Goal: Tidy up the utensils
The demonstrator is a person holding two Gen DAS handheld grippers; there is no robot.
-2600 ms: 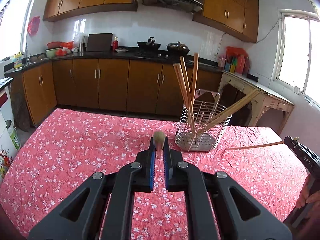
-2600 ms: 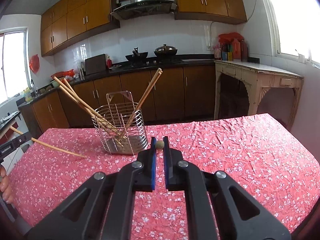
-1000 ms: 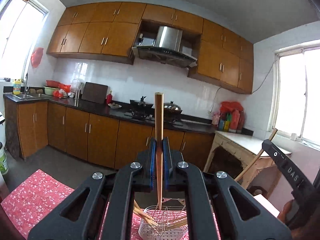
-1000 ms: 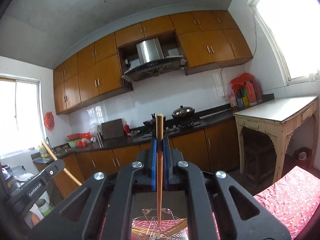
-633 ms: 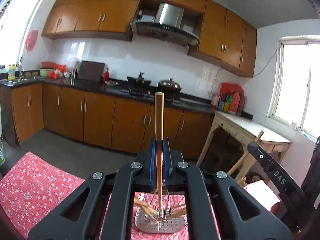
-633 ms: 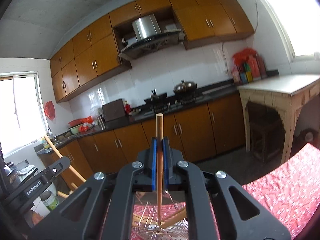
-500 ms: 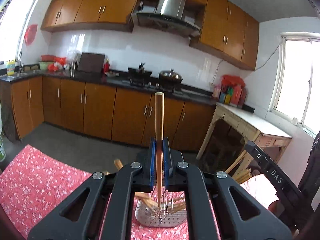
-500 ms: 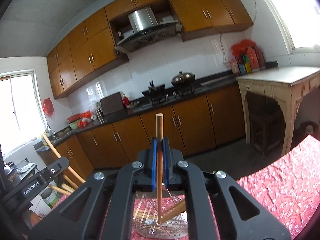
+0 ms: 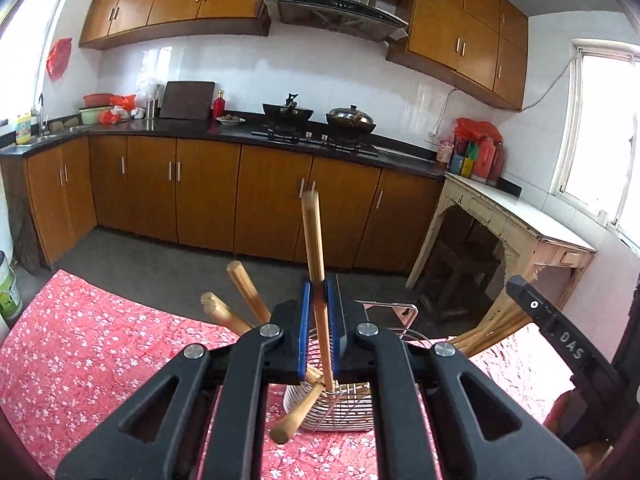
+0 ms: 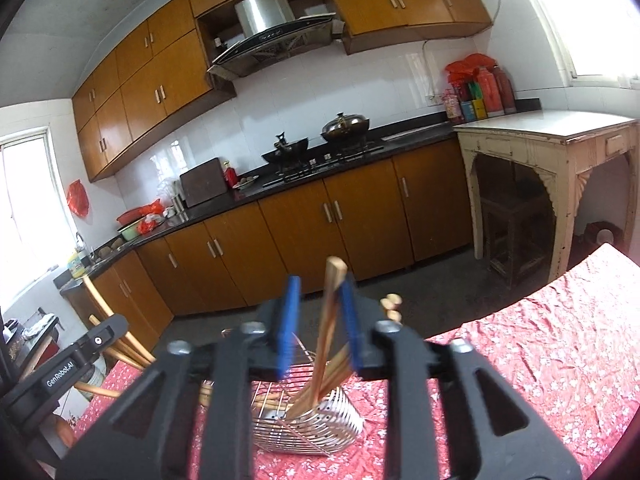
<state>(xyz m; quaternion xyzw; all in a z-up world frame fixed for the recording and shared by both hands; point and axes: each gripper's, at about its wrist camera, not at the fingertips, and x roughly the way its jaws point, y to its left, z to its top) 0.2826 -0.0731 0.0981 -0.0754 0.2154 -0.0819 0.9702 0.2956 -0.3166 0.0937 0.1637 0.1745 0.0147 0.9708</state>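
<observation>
A wire utensil holder (image 9: 340, 416) stands on the red floral tablecloth (image 9: 92, 360) with several wooden chopsticks in it. It also shows in the right wrist view (image 10: 320, 420). My left gripper (image 9: 319, 320) hovers just above the holder with its jaws slightly apart. A chopstick (image 9: 314, 248) stands loose between them, its lower end in the holder. My right gripper (image 10: 318, 320) is open above the holder. A blurred chopstick (image 10: 328, 320) drops between its pads into the holder.
Each gripper shows at the edge of the other's view, the right one (image 9: 560, 336) and the left one (image 10: 68, 364). Brown kitchen cabinets (image 9: 200, 200) and a worn side table (image 9: 520, 232) stand beyond the table's far edge.
Both grippers came down over the holder and their jaws have opened. The two chopsticks, gripped upright before, now tilt loose into the holder.
</observation>
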